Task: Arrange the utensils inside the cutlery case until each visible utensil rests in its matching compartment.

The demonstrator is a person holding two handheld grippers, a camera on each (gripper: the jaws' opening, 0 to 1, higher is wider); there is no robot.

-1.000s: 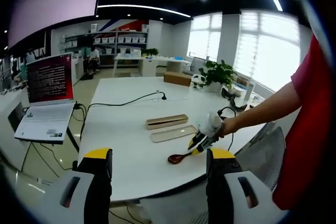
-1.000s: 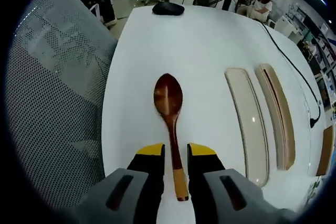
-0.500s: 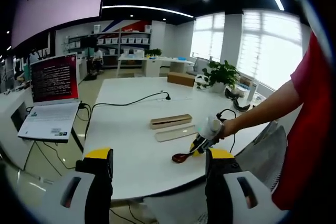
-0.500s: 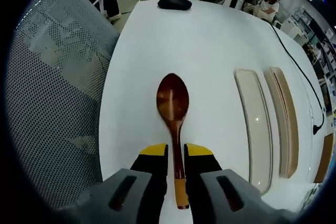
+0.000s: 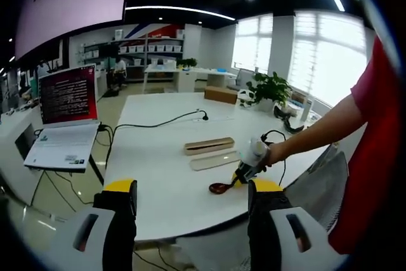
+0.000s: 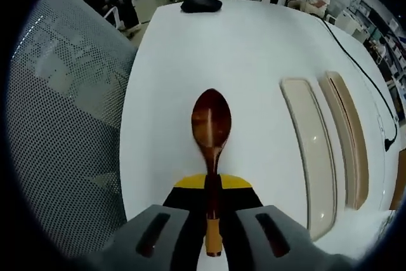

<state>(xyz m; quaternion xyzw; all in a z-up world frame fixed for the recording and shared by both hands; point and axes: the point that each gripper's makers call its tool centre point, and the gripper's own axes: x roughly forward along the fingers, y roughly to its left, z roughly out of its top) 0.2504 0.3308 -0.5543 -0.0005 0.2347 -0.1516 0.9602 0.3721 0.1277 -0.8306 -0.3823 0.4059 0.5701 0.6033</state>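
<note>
- Dark, glossy reddish-brown wood: the spoon (image 6: 211, 125) has an oval bowl and a slim handle with a paler orange tip; it lies along the white table (image 6: 254, 49) near the edge by the chair.
- Right gripper (image 6: 212, 190): yellow-tipped jaws pressed together on the spoon's handle, just behind the bowl. In the left gripper view it (image 5: 243, 173) appears at the end of a person's bare forearm, with the spoon (image 5: 220, 187) at its tip.
- Cutlery case (image 6: 351, 134): long, rounded, tan tray lying beside its pale, smooth lid (image 6: 312, 147), the two close together and parallel. Contents and compartments cannot be made out.
- Left gripper (image 5: 190, 201): jaws spread wide, nothing between them, held off the table's near edge.
- Mesh chair back (image 6: 60, 125), grey and perforated, sits next to the table.
- A black cable (image 5: 152, 124) trails across the tabletop; an open laptop (image 5: 60, 118) sits on a side desk.
- A dark rounded item at the far table end is too small to identify.
</note>
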